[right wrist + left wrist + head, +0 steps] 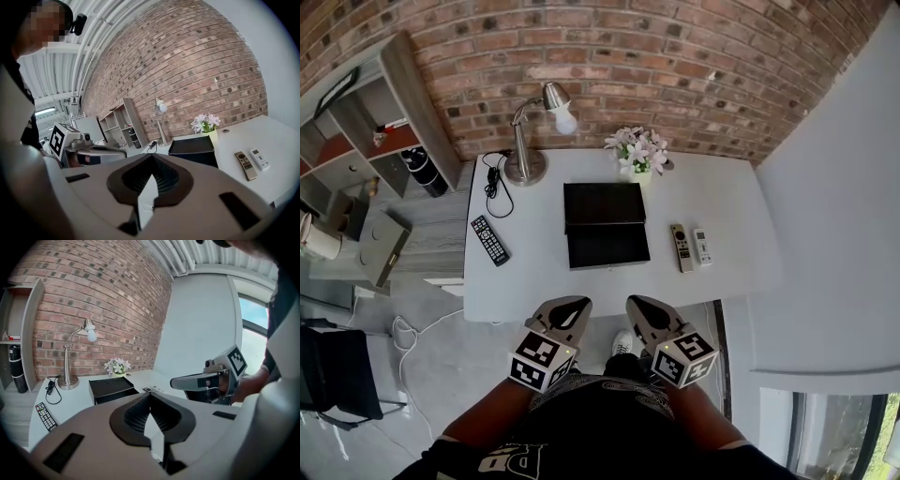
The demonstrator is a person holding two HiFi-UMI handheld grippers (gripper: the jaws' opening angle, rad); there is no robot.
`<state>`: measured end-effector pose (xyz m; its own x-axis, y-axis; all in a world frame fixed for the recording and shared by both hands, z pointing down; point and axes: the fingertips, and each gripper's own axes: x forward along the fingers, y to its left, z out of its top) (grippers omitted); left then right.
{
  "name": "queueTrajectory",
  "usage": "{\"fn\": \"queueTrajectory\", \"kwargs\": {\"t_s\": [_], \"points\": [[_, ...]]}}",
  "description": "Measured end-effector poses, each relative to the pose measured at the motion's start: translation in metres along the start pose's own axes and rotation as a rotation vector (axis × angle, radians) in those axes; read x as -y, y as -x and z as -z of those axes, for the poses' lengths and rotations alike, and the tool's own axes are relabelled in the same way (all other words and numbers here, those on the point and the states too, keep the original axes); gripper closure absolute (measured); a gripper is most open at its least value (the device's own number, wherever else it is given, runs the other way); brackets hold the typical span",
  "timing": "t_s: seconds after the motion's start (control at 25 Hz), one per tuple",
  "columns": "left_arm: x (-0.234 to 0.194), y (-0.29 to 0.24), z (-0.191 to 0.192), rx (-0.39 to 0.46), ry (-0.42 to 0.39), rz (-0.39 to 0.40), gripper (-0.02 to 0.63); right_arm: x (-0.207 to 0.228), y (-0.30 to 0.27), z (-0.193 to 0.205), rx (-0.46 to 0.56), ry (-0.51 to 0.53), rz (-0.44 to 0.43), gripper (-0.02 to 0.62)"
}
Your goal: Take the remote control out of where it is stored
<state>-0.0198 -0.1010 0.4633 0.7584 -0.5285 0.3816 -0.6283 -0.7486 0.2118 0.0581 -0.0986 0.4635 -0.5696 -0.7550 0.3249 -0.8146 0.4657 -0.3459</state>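
Near the person's lap, the left gripper [575, 306] and right gripper [637, 304] hang closed and empty short of the table [731, 216], seemingly poised to reach the box [603, 204] mid-table, whose drawer [607, 246] probably hides the remote.

1. Black rectangular storage box [603, 204]: sits flat at the centre of the white desk [722, 197], long side running left to right. Its inside is hidden, and I cannot tell whether it is open or closed.
2. Slim dark-grey remote control [681, 247]: face up, right of the box, lengthwise near to far. Small white remote control [701, 247]: just beside it, parallel.
3. Black many-buttoned remote control [489, 240]: left of the box, lying angled.
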Motion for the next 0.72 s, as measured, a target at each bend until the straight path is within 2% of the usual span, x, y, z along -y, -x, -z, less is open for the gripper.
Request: {"fn": "queueTrajectory", "kwargs": {"t_s": [0.4, 0.56, 0.72], "points": [[0.016, 0.0, -0.009, 0.03, 0.007, -0.066, 0.6, 0.0, 0.012, -0.014, -0.001, 0.077, -0.074, 0.591], [0.033, -0.01, -0.022, 0.066, 0.027, -0.101, 0.6, 0.009, 0.031, -0.021, -0.009, 0.12, -0.106, 0.59], [0.058, -0.025, -0.025, 0.081, 0.04, -0.131, 0.6, 0.024, 0.052, -0.02, -0.01, 0.114, -0.143, 0.591]]}}
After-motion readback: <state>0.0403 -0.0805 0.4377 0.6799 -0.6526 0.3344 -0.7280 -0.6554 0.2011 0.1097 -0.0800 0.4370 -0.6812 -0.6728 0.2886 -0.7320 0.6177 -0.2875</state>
